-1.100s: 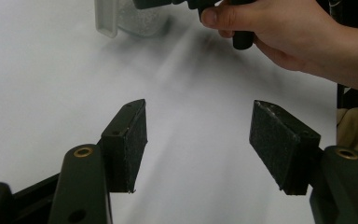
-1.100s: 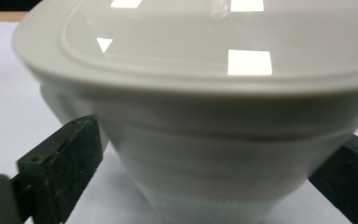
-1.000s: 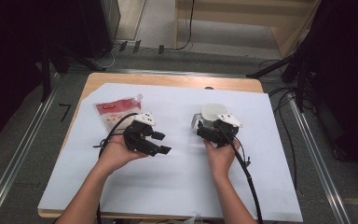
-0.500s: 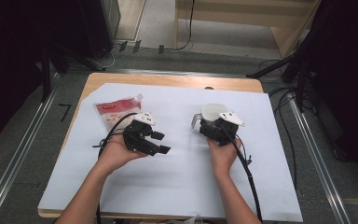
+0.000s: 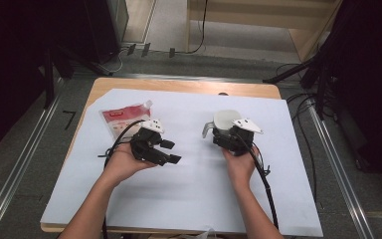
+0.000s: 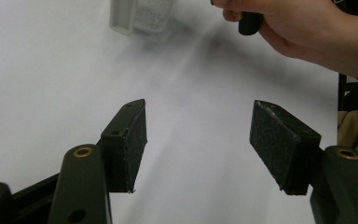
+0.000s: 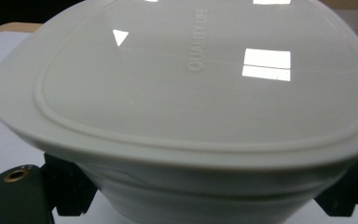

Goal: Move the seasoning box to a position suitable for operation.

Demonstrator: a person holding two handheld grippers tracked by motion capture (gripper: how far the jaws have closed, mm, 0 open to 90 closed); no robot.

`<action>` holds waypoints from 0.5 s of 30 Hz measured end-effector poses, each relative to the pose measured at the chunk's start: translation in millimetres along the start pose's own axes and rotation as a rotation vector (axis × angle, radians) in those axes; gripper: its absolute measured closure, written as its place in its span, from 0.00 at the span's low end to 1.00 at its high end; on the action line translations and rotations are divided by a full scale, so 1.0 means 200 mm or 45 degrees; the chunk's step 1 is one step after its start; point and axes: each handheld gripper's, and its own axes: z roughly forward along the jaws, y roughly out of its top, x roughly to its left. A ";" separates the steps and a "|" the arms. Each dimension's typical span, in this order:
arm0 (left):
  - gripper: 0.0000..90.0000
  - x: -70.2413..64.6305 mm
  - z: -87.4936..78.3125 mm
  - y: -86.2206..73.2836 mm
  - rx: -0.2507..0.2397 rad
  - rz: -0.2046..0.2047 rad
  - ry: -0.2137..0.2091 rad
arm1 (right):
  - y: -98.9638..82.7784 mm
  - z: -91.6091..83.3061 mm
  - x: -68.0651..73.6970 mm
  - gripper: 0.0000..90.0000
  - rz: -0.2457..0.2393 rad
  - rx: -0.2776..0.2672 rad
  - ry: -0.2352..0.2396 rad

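Note:
A white lidded container (image 5: 223,118) with a side handle stands on the white sheet (image 5: 189,194), right of centre. My right gripper (image 5: 222,132) reaches it from the near side. In the right gripper view the lid (image 7: 191,93) is close up, with one black jaw on each side of the body below its rim. These jaws have just been closing, and the pads press on the container. My left gripper (image 5: 170,152) hovers open over the sheet, left of centre, pointing right. Nothing lies between its pads (image 6: 130,140), and the container (image 6: 142,16) stands farther off.
A red and white spouted pouch (image 5: 124,119) lies flat on the sheet behind the left hand. The sheet covers most of a wooden table (image 5: 179,85). Metal rails run down both sides, and cables lie on the floor at the right.
The right hand has shifted very slightly to the right at the container. The left hand and the pouch have stayed where they were.

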 end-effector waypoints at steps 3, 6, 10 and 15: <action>0.42 0.00 -0.01 0.00 0.000 0.003 0.000 | 0.02 -0.03 0.02 0.15 -0.034 0.000 0.049; 0.42 0.00 -0.01 0.00 -0.011 -0.007 0.005 | 0.03 -0.07 0.04 0.15 -0.084 0.025 0.120; 0.42 0.01 -0.01 -0.01 -0.008 -0.006 0.007 | 0.04 -0.10 0.07 0.15 -0.094 0.026 0.188; 0.42 0.01 -0.01 -0.01 -0.002 -0.004 0.017 | 0.04 -0.13 0.09 0.15 -0.137 0.030 0.287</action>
